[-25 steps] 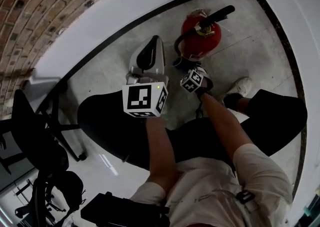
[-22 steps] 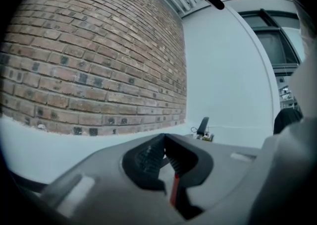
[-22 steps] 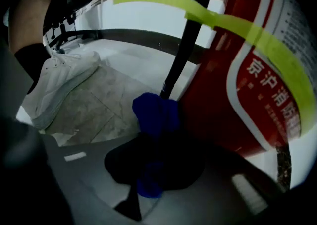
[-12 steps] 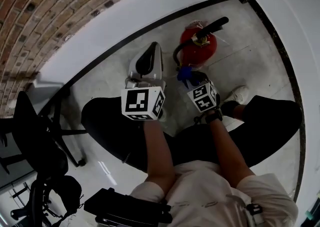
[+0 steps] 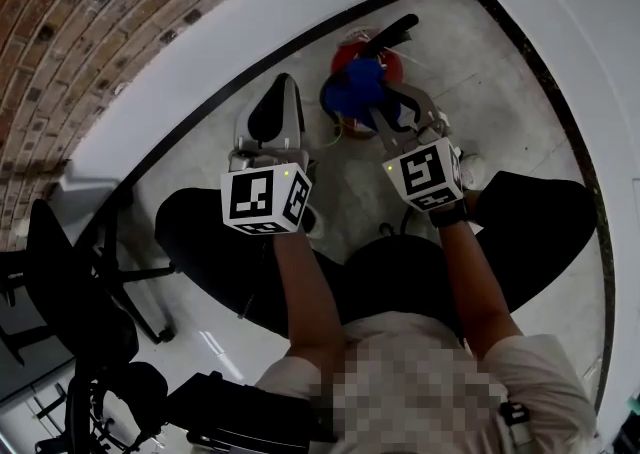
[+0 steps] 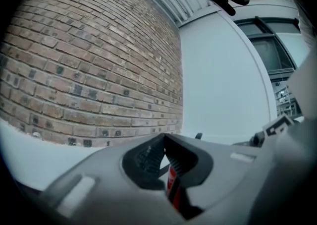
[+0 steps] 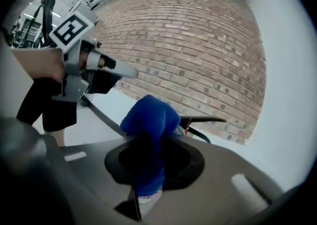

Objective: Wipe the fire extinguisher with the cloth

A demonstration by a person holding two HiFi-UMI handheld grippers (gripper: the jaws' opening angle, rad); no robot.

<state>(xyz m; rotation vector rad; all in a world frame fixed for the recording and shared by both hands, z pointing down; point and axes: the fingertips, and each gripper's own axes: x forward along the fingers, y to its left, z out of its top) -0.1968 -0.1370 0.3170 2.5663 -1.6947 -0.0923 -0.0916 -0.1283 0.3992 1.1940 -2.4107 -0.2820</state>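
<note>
A red fire extinguisher (image 5: 385, 60) with a black lever and hose stands on the floor near the wall corner. A bunched blue cloth (image 5: 354, 90) covers its near side. My right gripper (image 5: 385, 112) is shut on that cloth, which fills the space between the jaws in the right gripper view as the blue cloth (image 7: 148, 125). The black lever (image 7: 204, 119) pokes out just behind it. My left gripper (image 5: 282, 92) hovers to the extinguisher's left, apart from it. Its jaws meet at the tips, with nothing held, and a strip of the red extinguisher (image 6: 172, 185) shows below them.
A brick wall (image 5: 120, 12) with a white base and black skirting curves behind the extinguisher. The person's knees in black trousers (image 5: 540, 232) and a white shoe (image 5: 470, 170) sit close to it. An office chair (image 5: 70, 282) stands at the left, a black bag (image 5: 230, 422) below.
The right gripper has risen from beside the extinguisher's base, carrying the blue cloth up against its body. The left gripper has stayed about where it was.
</note>
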